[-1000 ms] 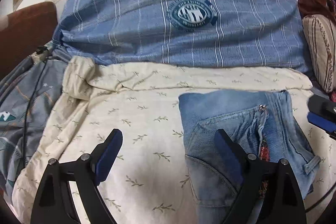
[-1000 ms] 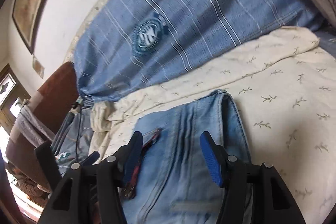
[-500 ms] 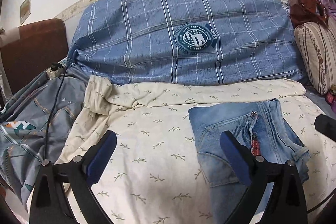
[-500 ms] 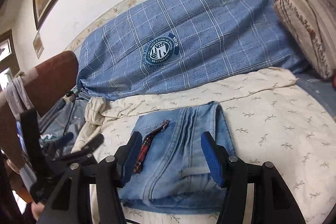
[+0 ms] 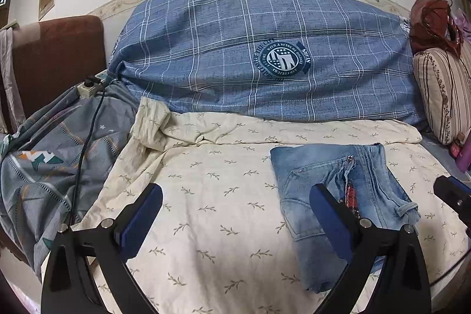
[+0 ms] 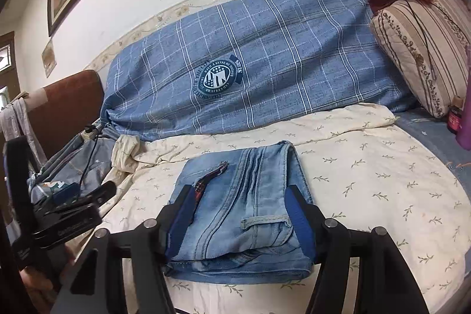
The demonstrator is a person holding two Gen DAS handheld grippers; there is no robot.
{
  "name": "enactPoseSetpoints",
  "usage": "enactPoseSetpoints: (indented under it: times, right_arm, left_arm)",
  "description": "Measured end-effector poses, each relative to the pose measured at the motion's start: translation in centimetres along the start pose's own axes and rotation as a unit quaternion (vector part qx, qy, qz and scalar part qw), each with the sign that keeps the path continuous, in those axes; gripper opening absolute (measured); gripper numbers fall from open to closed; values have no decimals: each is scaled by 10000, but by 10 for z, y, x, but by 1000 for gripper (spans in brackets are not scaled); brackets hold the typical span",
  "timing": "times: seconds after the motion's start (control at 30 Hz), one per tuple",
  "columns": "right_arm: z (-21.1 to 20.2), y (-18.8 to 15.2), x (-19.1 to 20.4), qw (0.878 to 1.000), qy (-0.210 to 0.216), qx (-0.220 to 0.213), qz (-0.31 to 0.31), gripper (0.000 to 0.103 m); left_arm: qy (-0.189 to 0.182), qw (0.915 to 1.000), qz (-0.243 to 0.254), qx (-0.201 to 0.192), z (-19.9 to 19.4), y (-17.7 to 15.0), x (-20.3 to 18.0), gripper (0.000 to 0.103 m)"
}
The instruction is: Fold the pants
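Note:
The light blue jeans (image 5: pixel 332 181) lie folded into a compact rectangle on the cream leaf-print sheet (image 5: pixel 212 196), with a red plaid lining showing at the fly. In the right wrist view the jeans (image 6: pixel 250 196) lie flat just beyond my fingers. My left gripper (image 5: pixel 235 214) is open and empty, held above the sheet to the left of the jeans. My right gripper (image 6: pixel 241 214) is open and empty, held above the near end of the jeans. The left gripper also shows in the right wrist view (image 6: pixel 73 211) at the left.
A large blue plaid pillow (image 5: pixel 265 55) lies along the wall behind the sheet. A striped cushion (image 5: pixel 444 96) with a brown bag on it stands at the right. A grey patterned blanket (image 5: pixel 50 167), a power strip and its cable lie at the left.
Both grippers have pulled back and up from the jeans, so more of the bed and wall shows. The folded jeans have stayed in place.

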State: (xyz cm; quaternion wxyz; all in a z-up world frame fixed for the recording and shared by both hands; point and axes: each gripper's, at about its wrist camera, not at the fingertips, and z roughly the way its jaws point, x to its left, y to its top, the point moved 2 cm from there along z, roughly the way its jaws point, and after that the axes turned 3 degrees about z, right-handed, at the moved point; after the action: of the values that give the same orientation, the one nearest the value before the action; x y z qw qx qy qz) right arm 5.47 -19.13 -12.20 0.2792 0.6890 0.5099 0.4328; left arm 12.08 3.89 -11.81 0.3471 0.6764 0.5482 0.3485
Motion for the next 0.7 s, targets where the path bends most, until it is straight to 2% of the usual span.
enactPoseSetpoints:
  times: [0.7]
  right_arm:
    - [13,2,3,9998,73,133,-132,66]
  left_arm:
    - [58,9999,-46,137,12,-2,6,100]
